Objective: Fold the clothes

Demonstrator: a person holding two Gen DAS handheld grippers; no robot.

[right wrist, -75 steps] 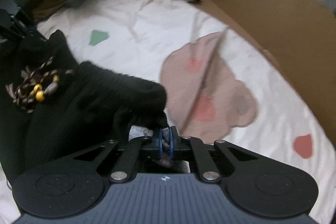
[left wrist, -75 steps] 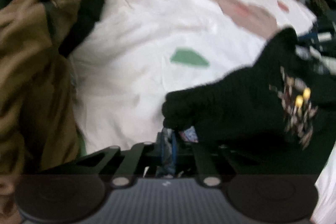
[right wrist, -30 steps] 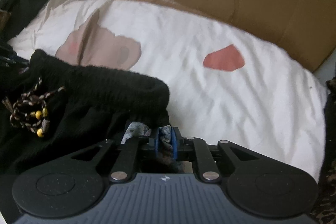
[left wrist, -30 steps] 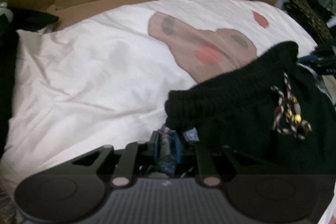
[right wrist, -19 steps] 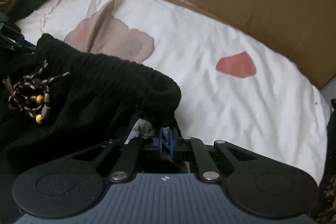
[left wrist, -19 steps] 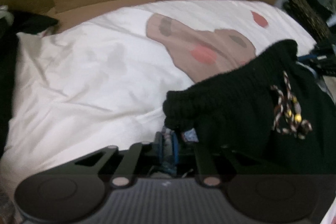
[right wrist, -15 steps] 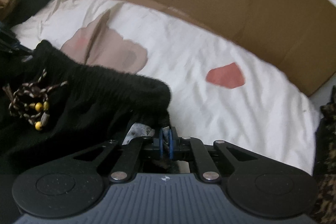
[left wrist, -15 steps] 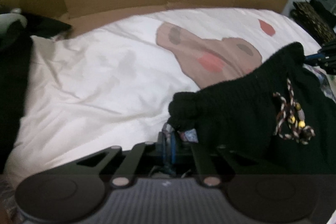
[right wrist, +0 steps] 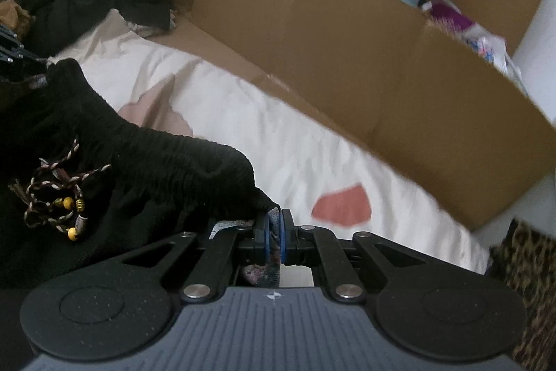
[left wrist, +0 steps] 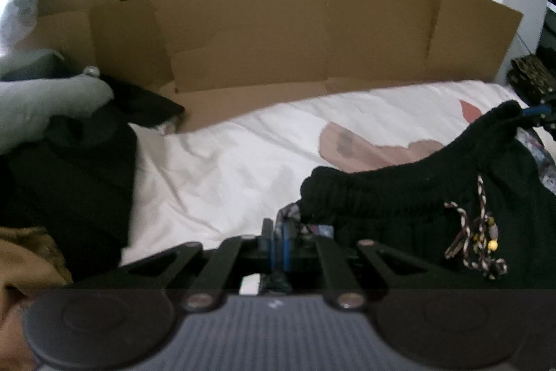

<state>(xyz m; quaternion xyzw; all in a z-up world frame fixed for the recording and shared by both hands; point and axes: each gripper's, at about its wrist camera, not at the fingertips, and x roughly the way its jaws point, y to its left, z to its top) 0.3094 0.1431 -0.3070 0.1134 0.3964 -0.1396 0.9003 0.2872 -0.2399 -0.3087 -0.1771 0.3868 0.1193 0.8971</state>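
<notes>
Both grippers, left (left wrist: 278, 237) and right (right wrist: 274, 233), are clenched on the waistband corners of the black pants (left wrist: 410, 197), holding them up over the near side of the white sheet (left wrist: 226, 176).

Soft daylight, upper-left glare — blurred, fisheye-bent edges.

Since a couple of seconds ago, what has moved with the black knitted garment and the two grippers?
Both grippers have risen and tipped up: the cardboard wall and the grey wall behind it now fill the views. The black knitted garment with the braided drawstring came up with them, its waistband stretched between them. Unchanged: the left gripper and right gripper stay clamped on its corners, and the white bedsheet lies as before.
</notes>
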